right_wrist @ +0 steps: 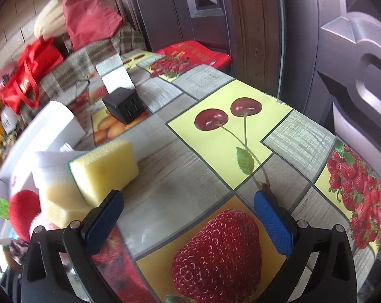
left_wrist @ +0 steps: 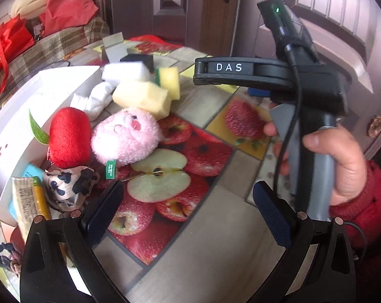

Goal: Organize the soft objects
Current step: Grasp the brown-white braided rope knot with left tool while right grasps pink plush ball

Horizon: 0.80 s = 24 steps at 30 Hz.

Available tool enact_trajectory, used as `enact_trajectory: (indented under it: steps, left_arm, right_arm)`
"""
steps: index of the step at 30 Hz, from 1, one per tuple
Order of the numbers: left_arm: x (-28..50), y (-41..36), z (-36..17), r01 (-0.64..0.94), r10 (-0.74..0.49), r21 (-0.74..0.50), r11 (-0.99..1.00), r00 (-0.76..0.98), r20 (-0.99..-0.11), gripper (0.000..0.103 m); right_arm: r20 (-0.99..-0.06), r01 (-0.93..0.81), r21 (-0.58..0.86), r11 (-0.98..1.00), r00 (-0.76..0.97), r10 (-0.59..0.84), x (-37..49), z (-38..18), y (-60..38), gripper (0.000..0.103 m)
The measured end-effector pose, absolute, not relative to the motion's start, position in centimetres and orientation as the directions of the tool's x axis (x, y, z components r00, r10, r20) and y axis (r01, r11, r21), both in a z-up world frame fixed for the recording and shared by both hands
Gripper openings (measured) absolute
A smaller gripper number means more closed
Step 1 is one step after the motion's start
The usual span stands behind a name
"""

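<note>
Both jaws gape with nothing between them: the left hand-held gripper [left_wrist: 187, 212] hangs over the bench [left_wrist: 215, 240], the right hand-held gripper [right_wrist: 187, 217] beside the yellow sponge [right_wrist: 103, 169]. The pink plush [left_wrist: 126, 136] and red apple toy [left_wrist: 69, 137] crowd against the white box [left_wrist: 21, 116], probably awaiting sorting.

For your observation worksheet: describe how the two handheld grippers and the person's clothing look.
Both grippers have black forked frames with silver rivets and blue textured pads. The left gripper and right gripper match. Seen from the left wrist, the right one has a grey handle, black cable, "DAS" label and green light. The sleeve is red.
</note>
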<state>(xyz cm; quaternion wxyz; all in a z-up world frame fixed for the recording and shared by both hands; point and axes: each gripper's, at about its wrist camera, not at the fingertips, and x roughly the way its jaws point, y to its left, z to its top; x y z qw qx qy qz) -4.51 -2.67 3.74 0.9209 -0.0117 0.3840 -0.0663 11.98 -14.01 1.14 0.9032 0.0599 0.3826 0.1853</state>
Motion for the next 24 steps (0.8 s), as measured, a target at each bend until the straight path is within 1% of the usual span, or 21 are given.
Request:
enact_trajectory:
  steps: [1,2,3,5,7,8,9,11,13,14,16,18,19,20,21,23,24]
  left_arm:
    - [-5.8,-2.5,4.8,0.123,-0.146,-0.082,0.989,0.727,-0.671,0.102]
    - [-7.5,-2.2,5.8,0.132,-0.157,-0.085,0.988,0.785,-0.599,0.103]
    - [-9.1,-1.6,6.8,0.131,-0.152,-0.079,0.988,0.817,-0.556,0.103]
    - [-11.6,0.7,9.0,0.091,-0.123,-0.086,0.992,0.839,-0.530,0.103]
    - [-14.4,3.7,10.5,0.021,-0.057,-0.079,0.997,0.874,-0.483,0.103]
    - [-15.5,5.2,10.8,-0.025,-0.014,-0.075,0.997,0.876,-0.481,0.103]
    - [-16.7,6.8,10.9,-0.068,0.021,-0.081,0.994,0.877,-0.481,0.103]
    - [-18.0,9.5,10.4,-0.138,0.081,-0.068,0.988,0.841,-0.534,0.103]
    - [-19.0,10.9,8.9,-0.170,0.098,-0.059,0.984,0.781,-0.617,0.103]
    - [-19.6,11.5,8.0,-0.175,0.086,-0.074,0.982,0.757,-0.647,0.103]
    - [-20.3,11.0,6.2,-0.168,0.081,-0.062,0.984,0.724,-0.685,0.103]
    - [-20.1,10.3,4.4,-0.157,0.080,-0.038,0.987,0.678,-0.731,0.103]
    - [-19.9,10.0,3.5,-0.152,0.064,-0.047,0.987,0.651,-0.756,0.103]
    - [-19.9,9.8,2.7,-0.142,0.051,-0.051,0.989,0.631,-0.774,0.103]
    - [-19.6,9.5,2.1,-0.132,0.034,-0.060,0.989,0.617,-0.787,0.103]
    - [-19.3,8.9,1.3,-0.122,0.018,-0.069,0.990,0.602,-0.798,0.103]
    - [-19.1,8.8,1.1,-0.121,0.009,-0.079,0.989,0.594,-0.804,0.103]
  right_arm:
    - [-0.634,-0.295,0.291,0.910,0.653,0.414,11.6,1.5,-14.9,0.103]
    - [-0.597,-0.309,0.315,0.897,0.670,0.441,11.2,2.0,-15.6,0.103]
    - [-0.558,-0.335,0.327,0.884,0.686,0.467,10.7,2.7,-16.2,0.103]
    - [-0.476,-0.399,0.327,0.857,0.714,0.514,9.6,4.1,-17.1,0.103]
    - [-0.392,-0.479,0.312,0.821,0.722,0.570,8.8,5.3,-17.6,0.103]
    - [-0.365,-0.522,0.305,0.796,0.708,0.604,8.5,5.7,-17.7,0.103]
    - [-0.359,-0.558,0.296,0.775,0.687,0.632,8.3,5.9,-17.6,0.103]
    - [-0.377,-0.599,0.275,0.752,0.653,0.657,8.4,6.3,-17.0,0.103]
    - [-0.388,-0.661,0.265,0.702,0.593,0.705,7.9,6.3,-16.1,0.103]
    - [-0.401,-0.692,0.265,0.671,0.554,0.730,7.5,6.2,-15.7,0.103]
    - [-0.431,-0.744,0.261,0.615,0.481,0.764,6.6,5.9,-14.4,0.103]
    - [-0.470,-0.783,0.225,0.581,0.435,0.768,5.7,5.5,-12.9,0.103]
    - [-0.487,-0.801,0.195,0.567,0.422,0.764,5.2,5.3,-12.2,0.103]
    - [-0.502,-0.819,0.163,0.551,0.412,0.761,4.7,5.0,-11.5,0.102]
    - [-0.520,-0.835,0.132,0.535,0.401,0.754,4.2,4.8,-10.8,0.098]
    - [-0.560,-0.865,0.094,0.494,0.364,0.745,3.4,4.3,-9.4,0.093]
    - [-0.578,-0.877,0.081,0.474,0.346,0.739,3.1,4.0,-8.6,0.093]
